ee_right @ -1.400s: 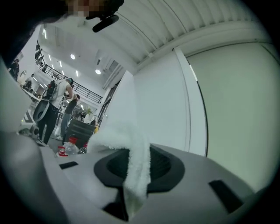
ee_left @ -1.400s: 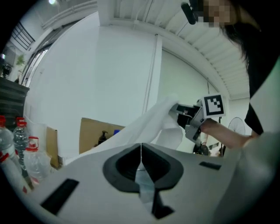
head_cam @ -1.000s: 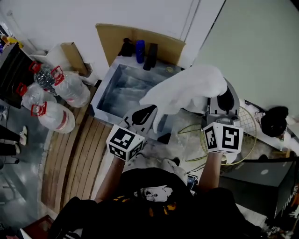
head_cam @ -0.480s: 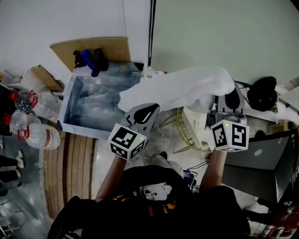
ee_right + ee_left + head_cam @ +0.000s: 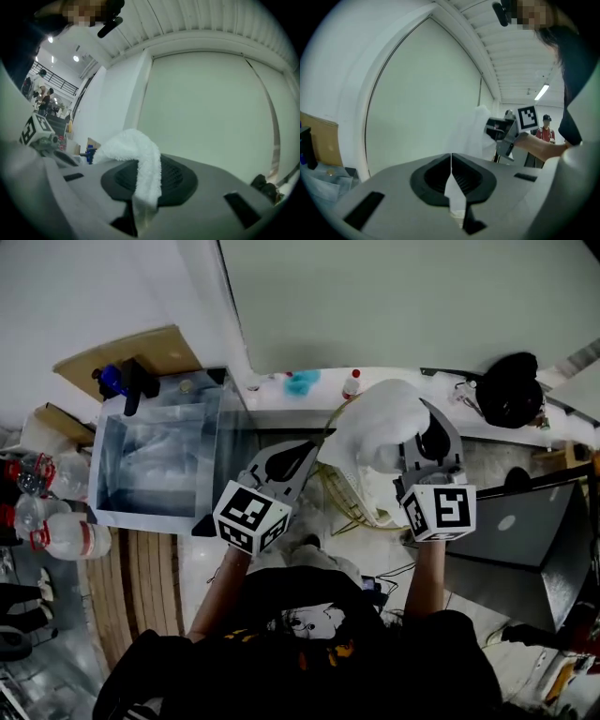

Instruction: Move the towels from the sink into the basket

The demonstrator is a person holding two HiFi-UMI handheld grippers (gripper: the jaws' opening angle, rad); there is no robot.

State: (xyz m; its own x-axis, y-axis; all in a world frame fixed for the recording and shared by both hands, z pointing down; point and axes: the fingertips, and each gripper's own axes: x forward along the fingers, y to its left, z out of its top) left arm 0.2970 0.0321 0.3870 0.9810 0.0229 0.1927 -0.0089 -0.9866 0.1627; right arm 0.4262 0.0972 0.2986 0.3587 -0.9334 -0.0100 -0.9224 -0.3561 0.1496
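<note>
The steel sink sits off to the person's left, and the wire basket stands on the floor just right of it, directly in front of them. A white towel hangs bunched in a rounded heap above the basket, carried between the two hand-held tools and well clear of the sink. The right gripper has its jaws nearly together, clamped on a thick fold of the terry cloth that drapes over its pads and runs off to the left. The left gripper is closed tight on a thin edge of the same towel, only a sliver of white showing in the seam between its jaws. So the towel lies between the two grippers, nearer the right one, over the basket's far rim. Half a second ago it was stretched out long between them, reaching back towards the sink's right edge. Now it is gathered in and both grippers are over the basket.
</note>
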